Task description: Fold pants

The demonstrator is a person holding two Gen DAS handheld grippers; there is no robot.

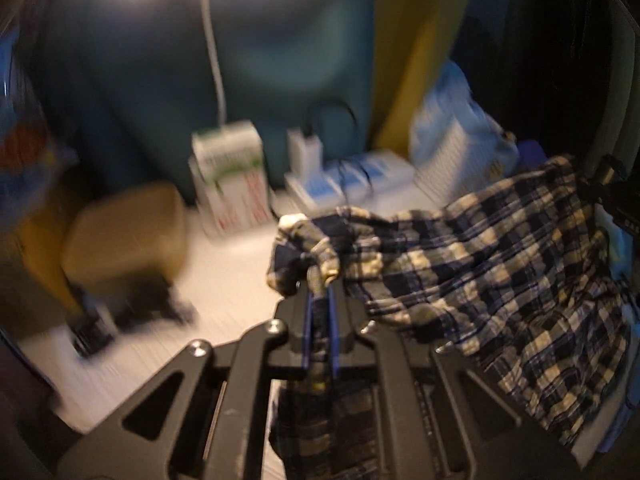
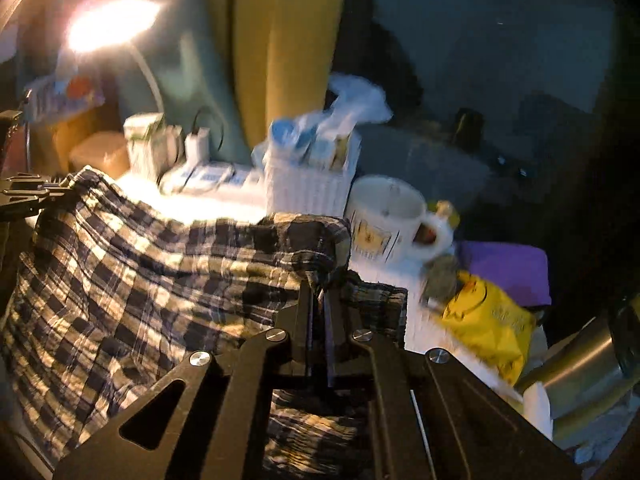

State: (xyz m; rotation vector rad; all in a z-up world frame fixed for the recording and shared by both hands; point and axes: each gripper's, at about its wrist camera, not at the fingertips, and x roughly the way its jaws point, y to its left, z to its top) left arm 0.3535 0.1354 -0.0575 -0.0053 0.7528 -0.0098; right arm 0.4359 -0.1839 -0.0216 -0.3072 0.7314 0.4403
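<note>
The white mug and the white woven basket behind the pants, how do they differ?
The white mug has smooth walls with yellow printed panels and a handle; the white woven basket is ribbed, boxy and shows no handle. The mug looks empty, while the basket is stuffed with packets. Both are white and stand on the table beyond the plaid pants.

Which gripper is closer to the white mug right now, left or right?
Right. The right gripper, its jaws shut on the plaid pants, sits just beside the white mug. The left gripper grips the pants' far end, across the cloth from the mug.
</note>
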